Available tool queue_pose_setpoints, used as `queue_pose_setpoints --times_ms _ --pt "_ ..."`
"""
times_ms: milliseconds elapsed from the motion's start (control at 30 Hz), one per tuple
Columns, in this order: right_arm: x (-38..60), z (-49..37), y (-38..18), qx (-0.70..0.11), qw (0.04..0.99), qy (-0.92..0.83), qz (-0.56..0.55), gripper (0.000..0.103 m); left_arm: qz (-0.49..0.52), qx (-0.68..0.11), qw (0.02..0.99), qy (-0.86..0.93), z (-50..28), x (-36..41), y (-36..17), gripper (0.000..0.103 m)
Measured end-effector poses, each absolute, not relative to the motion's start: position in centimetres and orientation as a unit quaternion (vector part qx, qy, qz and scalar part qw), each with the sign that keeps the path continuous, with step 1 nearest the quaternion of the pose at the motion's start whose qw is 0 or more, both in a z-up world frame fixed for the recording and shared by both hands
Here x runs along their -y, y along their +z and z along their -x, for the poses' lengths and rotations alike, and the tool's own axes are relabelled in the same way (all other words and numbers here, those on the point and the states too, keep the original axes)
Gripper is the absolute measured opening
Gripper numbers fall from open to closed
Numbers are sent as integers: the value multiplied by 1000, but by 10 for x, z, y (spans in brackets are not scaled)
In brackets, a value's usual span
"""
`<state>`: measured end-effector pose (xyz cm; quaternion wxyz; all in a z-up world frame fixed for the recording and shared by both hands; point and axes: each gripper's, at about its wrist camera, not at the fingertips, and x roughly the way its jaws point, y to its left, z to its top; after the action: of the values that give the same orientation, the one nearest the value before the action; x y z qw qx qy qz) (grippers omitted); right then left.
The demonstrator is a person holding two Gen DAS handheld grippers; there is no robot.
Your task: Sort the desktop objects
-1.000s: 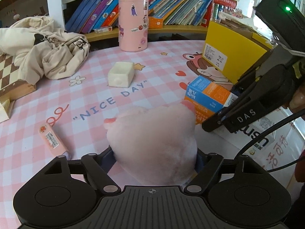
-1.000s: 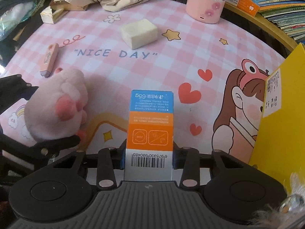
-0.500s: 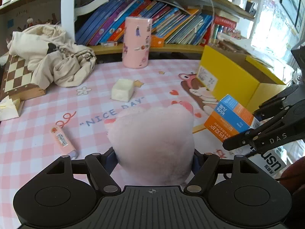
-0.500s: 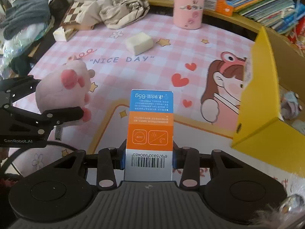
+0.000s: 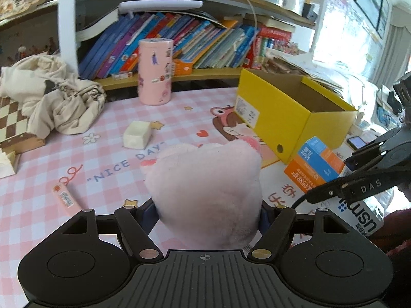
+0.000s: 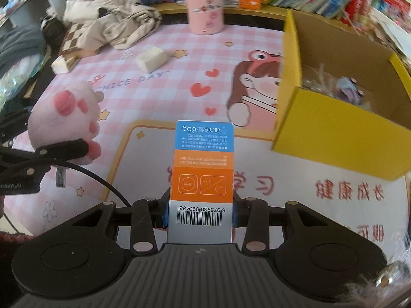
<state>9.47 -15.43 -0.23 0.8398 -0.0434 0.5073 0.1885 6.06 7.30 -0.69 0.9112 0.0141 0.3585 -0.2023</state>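
We hold the left tongs (image 5: 208,213) clenched on a fluffy pale-pink plush paw toy (image 5: 208,195), which bulges out between the two fingers and hangs clear above the surface (image 5: 38,159), a desk under a pink-and-white checked mat printed "NICE DAY". From the right wrist view the paw's darker pink toe pads (image 6: 64,102) face up and toward us, so the toy's rounded front points away from the left tongs toward the middle of the mat. Our right tongs (image 6: 201,213) are clenched on a slim blue, orange and white cardboard carton (image 6: 204,169), gripped at its white barcode end. Its long axis runs straight out along the fingers, blue end foremost, and its print reads upside down to us. In the left wrist view that carton (image 5: 314,165) is tilted, blue end toward the open yellow cardboard box (image 5: 287,118), which stands near it at the right of the mat. Inside the box lie some small items too blurred to name. On the mat well apart from both tongs sit a cream foam-like block (image 5: 136,136), a small pink tube-shaped packet (image 5: 65,199) and a tall pink sticker-covered cylinder (image 5: 155,71).
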Motion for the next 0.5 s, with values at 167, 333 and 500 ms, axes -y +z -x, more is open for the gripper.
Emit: queue_pose_setpoints --times_ms 167,333,500 --pt "168 -85 -2 -509 844 164 25 38 -25 -357 906 -225 -61 -61 -6 74" --pt "182 -75 -3 -513 847 137 11 38 -33 -357 899 -253 -62 -47 -7 74" --pt "199 -62 -2 -519 848 106 -3 38 -40 -359 889 -283 -63 -30 -9 74"
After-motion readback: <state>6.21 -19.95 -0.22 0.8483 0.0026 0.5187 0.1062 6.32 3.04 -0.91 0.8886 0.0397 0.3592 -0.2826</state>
